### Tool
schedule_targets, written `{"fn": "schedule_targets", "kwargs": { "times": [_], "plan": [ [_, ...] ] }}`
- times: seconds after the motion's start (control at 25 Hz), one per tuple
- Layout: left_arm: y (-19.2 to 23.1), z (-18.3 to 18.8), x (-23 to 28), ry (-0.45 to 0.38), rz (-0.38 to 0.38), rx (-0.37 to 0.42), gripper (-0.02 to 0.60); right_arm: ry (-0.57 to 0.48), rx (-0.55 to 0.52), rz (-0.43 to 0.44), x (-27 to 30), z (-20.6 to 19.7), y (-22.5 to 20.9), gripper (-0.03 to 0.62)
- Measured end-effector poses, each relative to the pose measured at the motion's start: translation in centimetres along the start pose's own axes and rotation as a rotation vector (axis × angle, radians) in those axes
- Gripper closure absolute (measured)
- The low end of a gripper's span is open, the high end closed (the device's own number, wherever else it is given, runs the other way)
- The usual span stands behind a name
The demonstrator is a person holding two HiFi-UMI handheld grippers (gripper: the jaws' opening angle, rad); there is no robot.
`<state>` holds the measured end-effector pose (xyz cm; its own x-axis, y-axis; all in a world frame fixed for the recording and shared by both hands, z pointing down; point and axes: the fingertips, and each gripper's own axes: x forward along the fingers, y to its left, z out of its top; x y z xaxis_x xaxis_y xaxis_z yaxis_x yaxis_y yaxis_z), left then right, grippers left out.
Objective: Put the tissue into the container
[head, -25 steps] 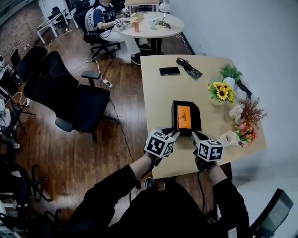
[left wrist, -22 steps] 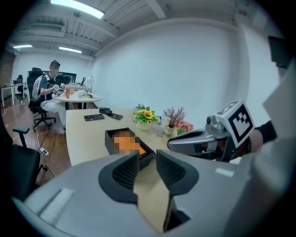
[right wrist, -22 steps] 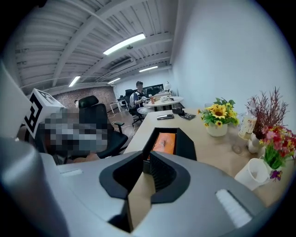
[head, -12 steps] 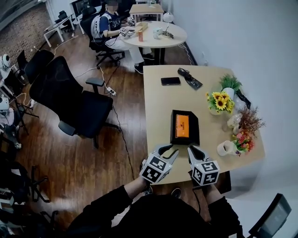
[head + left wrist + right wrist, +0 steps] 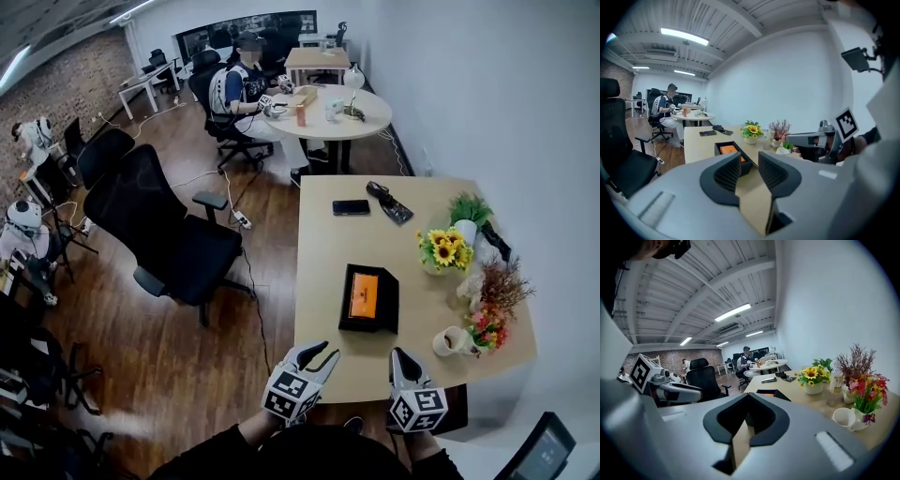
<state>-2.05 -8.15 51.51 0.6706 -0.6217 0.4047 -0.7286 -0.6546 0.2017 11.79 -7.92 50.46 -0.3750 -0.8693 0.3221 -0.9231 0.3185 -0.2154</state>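
Both hand-held grippers sit low at the near edge of the light wooden table [image 5: 337, 253], short of the container.
Left gripper [image 5: 323, 352] angles inward, jaws spread and empty. Right gripper [image 5: 401, 356] points straight ahead, jaws closing, tips together with nothing between them. The orange tissue pack [image 5: 364, 293] lies inside the black rectangular open container [image 5: 367, 325], ahead of and clear of both grippers.
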Motion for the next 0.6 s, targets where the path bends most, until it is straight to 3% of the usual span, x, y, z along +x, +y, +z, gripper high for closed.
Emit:
{"fn": "schedule_targets", "kwargs": {
  "times": [0.2, 0.6],
  "plan": [
    [-1.4, -1.2, -0.2, 0.048, 0.003, 0.040, 0.485, -0.007, 0.002, 0.048, -0.8, -0.8, 0.2, 0.594],
    [-2.7, -1.0, -0.5, 0.038, -0.001, 0.058, 0.485, -0.056, -0.059, 0.110, -1.2, 1.0, 2.0, 0.594]
  ]
}}
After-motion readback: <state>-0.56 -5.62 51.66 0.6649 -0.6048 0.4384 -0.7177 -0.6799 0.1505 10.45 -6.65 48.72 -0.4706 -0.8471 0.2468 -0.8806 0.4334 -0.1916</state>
